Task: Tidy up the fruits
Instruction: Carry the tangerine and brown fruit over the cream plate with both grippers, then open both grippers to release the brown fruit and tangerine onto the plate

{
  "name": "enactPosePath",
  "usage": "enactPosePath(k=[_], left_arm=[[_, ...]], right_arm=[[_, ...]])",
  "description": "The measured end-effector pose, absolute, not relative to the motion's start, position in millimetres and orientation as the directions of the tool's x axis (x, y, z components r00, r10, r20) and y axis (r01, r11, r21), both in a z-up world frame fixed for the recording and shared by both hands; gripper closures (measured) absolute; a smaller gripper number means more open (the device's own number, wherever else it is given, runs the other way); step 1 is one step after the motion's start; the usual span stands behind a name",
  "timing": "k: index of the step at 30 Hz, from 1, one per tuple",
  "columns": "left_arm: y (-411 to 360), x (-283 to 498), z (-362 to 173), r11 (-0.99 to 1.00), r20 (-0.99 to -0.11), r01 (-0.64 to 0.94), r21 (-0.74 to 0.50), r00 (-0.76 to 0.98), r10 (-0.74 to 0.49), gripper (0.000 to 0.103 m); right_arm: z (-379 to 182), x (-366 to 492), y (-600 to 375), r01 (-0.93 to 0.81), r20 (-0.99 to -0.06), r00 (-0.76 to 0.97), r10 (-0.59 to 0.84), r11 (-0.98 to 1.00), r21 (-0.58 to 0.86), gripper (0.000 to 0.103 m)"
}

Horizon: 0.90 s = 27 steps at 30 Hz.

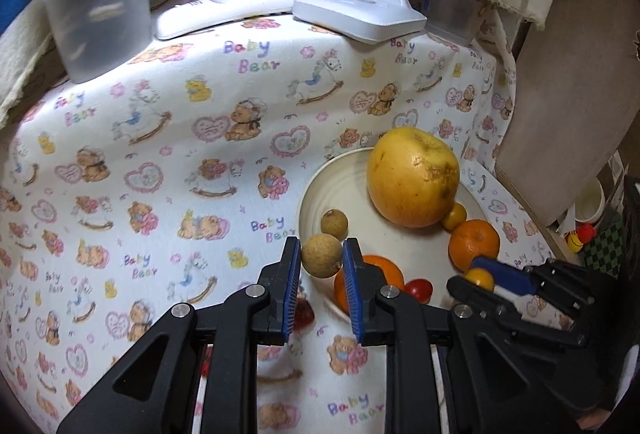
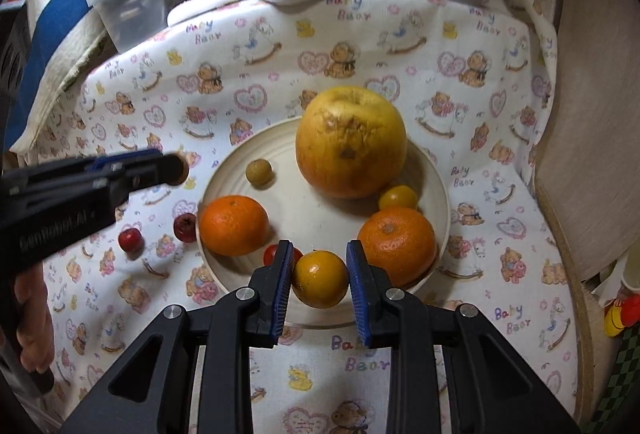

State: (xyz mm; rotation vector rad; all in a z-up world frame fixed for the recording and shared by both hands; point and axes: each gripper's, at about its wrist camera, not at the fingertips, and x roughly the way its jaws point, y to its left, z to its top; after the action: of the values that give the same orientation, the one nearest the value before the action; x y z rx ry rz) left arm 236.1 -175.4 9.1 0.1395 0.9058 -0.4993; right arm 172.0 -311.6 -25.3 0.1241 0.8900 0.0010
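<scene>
Tongs (image 2: 319,280) grip one kumquat (image 2: 320,279); two oranges (image 2: 234,225) plated.

The words "Baby Bear" are printed again and again in pastel letters on the patterned cloth (image 1: 240,162) covering the surface, both ahead of the jaws and beneath them (some copies are blurred or cut off by folds). In the right wrist view, the black body of the left gripper (image 2: 182,170) carries pale lettering reading roughly "GenRobot.AI".
</scene>
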Motion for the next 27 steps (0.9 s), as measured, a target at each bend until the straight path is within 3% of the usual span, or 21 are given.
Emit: enactPosePath(k=[19, 21, 23, 27], left_arm=[[-187.6, 249.3, -17.6, 0.871, -0.813, 0.487, -0.067, 0.479, -0.330, 0.082], [-185.6, 250.0, -17.6, 0.870, -0.810, 0.489, -0.063, 0.484, -0.331, 0.078], [-182.6, 250.2, -16.6, 0.872, -0.807, 0.485, -0.061, 0.491, -0.329, 0.062], [-173.6, 246.6, -9.4, 0.875, -0.789, 0.483, -0.040, 0.522, -0.325, 0.059]], right_arm=[[-39.5, 175.5, -314.6, 0.063, -0.778, 0.625, 0.063, 0.989, 0.132, 0.075], [-40.6, 175.8, -314.8, 0.062, -0.782, 0.619, 0.071, 0.988, 0.139, 0.074], [-42.7, 175.3, -316.4, 0.065, -0.786, 0.612, 0.081, 0.986, 0.152, 0.073], [-44.7, 173.5, -317.4, 0.070, -0.790, 0.607, 0.084, 0.985, 0.158, 0.073]])
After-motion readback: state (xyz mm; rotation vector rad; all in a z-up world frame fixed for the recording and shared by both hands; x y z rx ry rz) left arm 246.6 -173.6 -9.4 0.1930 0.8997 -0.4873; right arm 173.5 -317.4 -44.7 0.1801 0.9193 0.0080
